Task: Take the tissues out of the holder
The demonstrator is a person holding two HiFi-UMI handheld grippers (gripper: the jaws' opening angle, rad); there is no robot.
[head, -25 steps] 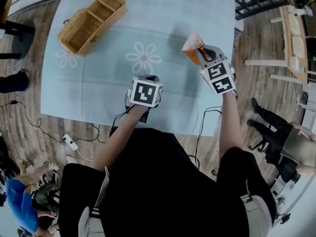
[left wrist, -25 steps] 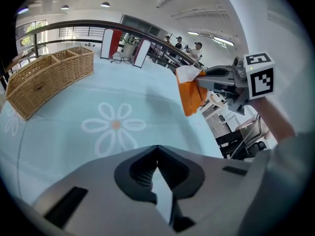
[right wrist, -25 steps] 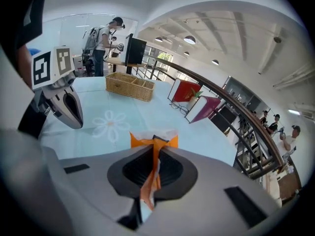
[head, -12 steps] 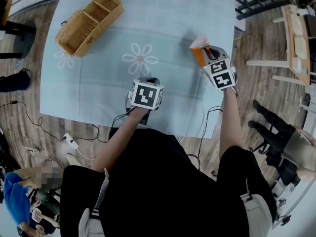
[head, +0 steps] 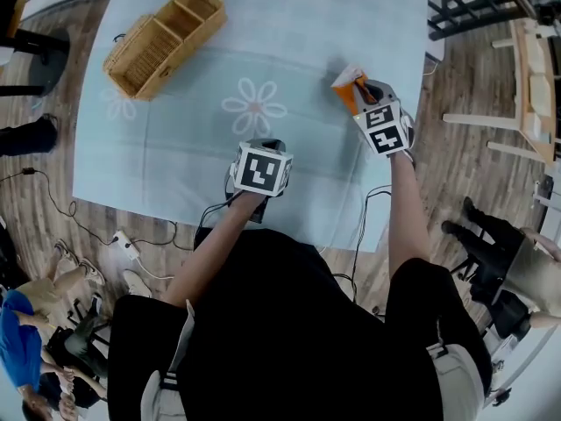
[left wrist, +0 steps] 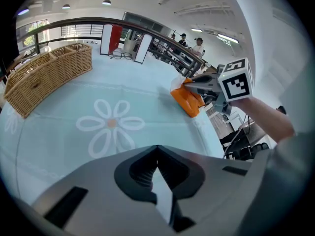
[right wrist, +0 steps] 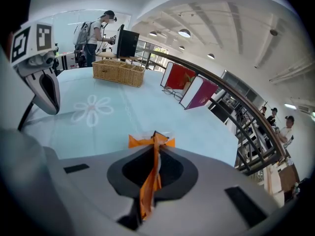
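Observation:
My right gripper (head: 359,92) is shut on an orange tissue pack (head: 348,89) and holds it over the right side of the pale blue tablecloth (head: 166,147). In the right gripper view the orange pack (right wrist: 149,181) is pinched flat between the jaws. The wicker holder (head: 163,38) stands at the table's far left corner with its compartments in shadow. My left gripper (head: 263,143) is shut with nothing in it, near the front edge by the daisy print (head: 254,108). The left gripper view shows the right gripper (left wrist: 199,86) with the pack (left wrist: 188,101).
Cables and a power strip (head: 123,251) lie on the wooden floor in front of the table. A wooden frame (head: 530,77) stands at the right. People stand at the lower left and far right. A railing runs behind the table.
My right gripper has carried the orange pack slightly to the right. The left gripper has stayed in place.

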